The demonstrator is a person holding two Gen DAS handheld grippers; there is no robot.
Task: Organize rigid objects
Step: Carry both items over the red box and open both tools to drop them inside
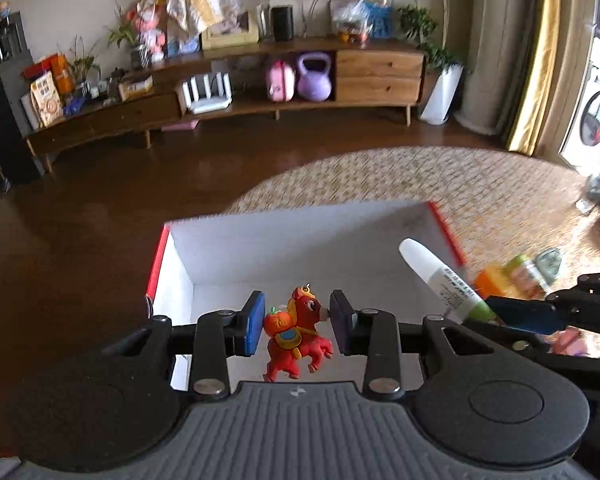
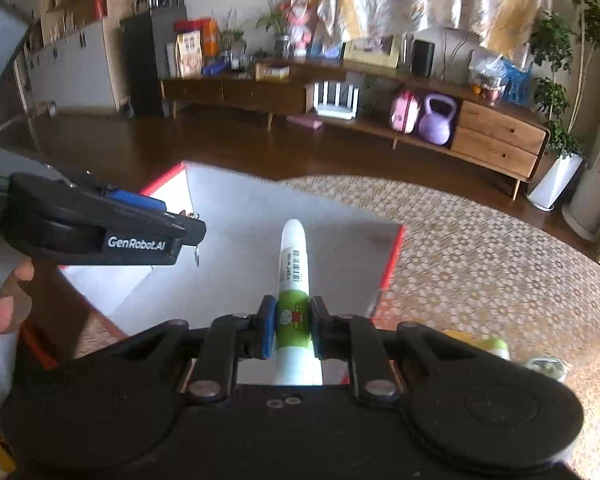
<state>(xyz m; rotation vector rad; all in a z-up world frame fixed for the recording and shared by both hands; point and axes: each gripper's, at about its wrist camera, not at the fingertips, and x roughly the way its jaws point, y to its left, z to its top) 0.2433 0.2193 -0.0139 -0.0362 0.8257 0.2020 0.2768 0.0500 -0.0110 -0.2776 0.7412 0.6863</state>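
Your left gripper (image 1: 298, 322) clamps a red toy horse (image 1: 298, 336), your right gripper (image 2: 293, 328) a white-and-green tube (image 2: 294, 280); both hover over the empty red-edged white box (image 1: 260, 248), with items left on the rug (image 1: 440, 180).

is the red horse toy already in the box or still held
Held, not in. The left gripper is shut on the red horse toy, which hangs between its pads above the white box interior.

My right gripper (image 2: 293, 328) clamped on a white tube (image 2: 296, 276) with green label, tube pointing over the open red-edged white box (image 2: 236, 224), my left gripper (image 2: 188, 232) at frame left above the box, woven rug (image 2: 480, 260) beneath, wooden sideboard (image 2: 496, 136) behind
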